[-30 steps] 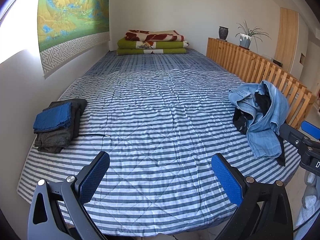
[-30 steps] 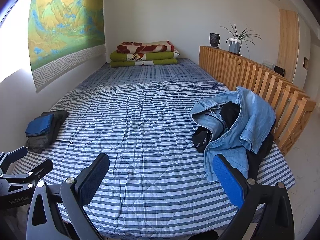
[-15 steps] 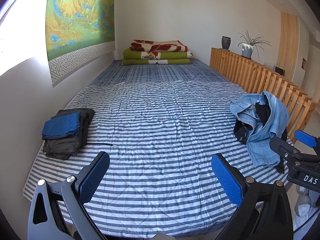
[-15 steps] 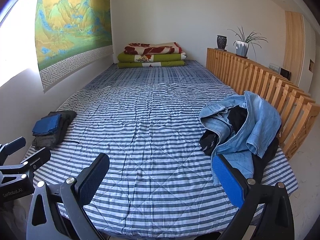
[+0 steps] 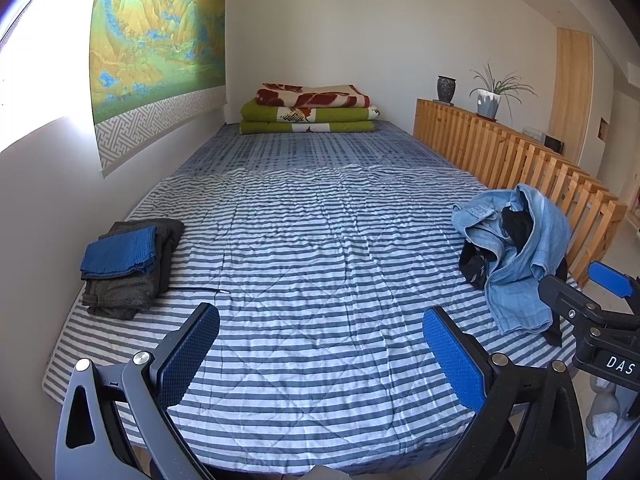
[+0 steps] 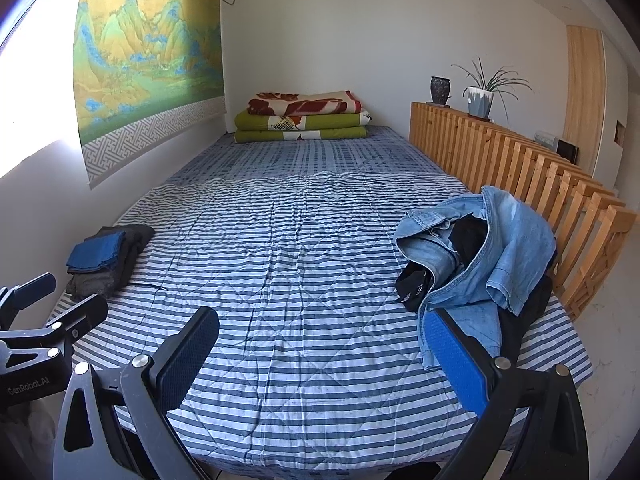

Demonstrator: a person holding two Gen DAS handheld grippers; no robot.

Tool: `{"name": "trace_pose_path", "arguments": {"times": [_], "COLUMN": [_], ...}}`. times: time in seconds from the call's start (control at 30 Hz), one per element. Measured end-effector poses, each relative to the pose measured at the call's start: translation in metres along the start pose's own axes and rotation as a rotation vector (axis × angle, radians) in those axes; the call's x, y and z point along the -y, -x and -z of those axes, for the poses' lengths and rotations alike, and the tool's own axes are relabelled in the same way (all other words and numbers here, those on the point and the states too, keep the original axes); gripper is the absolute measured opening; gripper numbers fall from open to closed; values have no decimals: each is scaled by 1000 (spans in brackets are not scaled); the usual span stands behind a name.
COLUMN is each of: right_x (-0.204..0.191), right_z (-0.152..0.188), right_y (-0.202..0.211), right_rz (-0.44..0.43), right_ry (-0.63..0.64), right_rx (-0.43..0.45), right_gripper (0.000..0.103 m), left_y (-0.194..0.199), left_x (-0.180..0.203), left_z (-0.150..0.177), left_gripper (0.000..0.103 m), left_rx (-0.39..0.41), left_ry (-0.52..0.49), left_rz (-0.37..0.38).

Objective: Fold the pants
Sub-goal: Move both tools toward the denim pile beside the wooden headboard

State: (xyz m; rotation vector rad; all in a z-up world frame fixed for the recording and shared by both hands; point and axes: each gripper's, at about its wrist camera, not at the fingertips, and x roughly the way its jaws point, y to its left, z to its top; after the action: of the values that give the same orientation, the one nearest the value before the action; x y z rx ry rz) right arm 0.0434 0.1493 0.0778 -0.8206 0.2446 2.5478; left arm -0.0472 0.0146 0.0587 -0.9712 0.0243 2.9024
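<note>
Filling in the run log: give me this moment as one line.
left gripper: open, empty | right gripper: open, empty | crumpled light-blue denim pants: unfolded, near wooden slatted rail | folded dark clothes stack: by wall

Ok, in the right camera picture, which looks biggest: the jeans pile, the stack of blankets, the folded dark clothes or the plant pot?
Largest to smallest, as they look:
1. jeans pile, though it lies nearest the camera
2. stack of blankets
3. folded dark clothes, close to the blankets in looks, so unsure
4. plant pot
</note>
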Motion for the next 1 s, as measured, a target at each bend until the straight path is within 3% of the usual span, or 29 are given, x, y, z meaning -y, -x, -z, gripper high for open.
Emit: {"name": "trace_pose_path", "arguments": {"times": [0.4,0.67,1.0], "right_x": [17,51,121], "right_z": [19,18,6], "right_y": [-13,-31,-78], "right_rz": [-8,7,78], "right_ry": [-41,-105,-197], "right_rx": [-44,-64,-124], "right_gripper": [101,99,69], "left_y": [-26,-43,-74], "left_x": [2,5,9], "left_z": [20,28,34], "left_gripper": [103,103,103], "left_rx": [-77,-117,-166], "left_ry": [7,9,30], "left_rz": [-11,-8,-28]}}
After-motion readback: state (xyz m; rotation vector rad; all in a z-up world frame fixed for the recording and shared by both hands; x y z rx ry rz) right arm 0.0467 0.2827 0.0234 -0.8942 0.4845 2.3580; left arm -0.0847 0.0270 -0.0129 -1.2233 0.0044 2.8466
